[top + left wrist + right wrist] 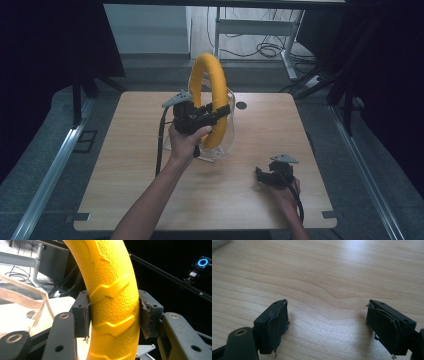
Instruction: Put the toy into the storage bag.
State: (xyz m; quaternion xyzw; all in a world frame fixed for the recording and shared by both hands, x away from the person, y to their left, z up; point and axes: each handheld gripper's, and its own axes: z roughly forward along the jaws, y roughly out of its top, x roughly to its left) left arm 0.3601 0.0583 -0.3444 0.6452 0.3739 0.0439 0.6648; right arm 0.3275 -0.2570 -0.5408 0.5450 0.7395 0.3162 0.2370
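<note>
Nearest the person, toward the near right corner of the wooden table [125, 200], the right gripper [263, 176] sits low over the boards with its jaws spread wide and nothing between them; the right gripper view looks down on bare wood grain between the two frayed black pads [277, 325].

Farther in, near the middle of the table and a little toward its far edge, the left gripper [220, 111] is clamped on the yellow ring [216, 85], which stands upright on its edge. The ring is a thick hoop, bright yellow all over. From the high view it looks smooth; the left gripper view shows what that camera cannot: a pebbled skin on the yellow ring [112, 290] and raised, arrow-like ridges stepping up its outer face, with a pad pressed against either side of it.

The high view in turn shows that the ring's lower part sits inside a clear plastic bag [227, 137] lying on the table, the hoop rising well above the bag's mouth. In the left gripper view a tan strap-like band [37, 302] crosses the left side; what it belongs to is unclear.

Counted: one ring, one bag, two grippers, one table.
</note>
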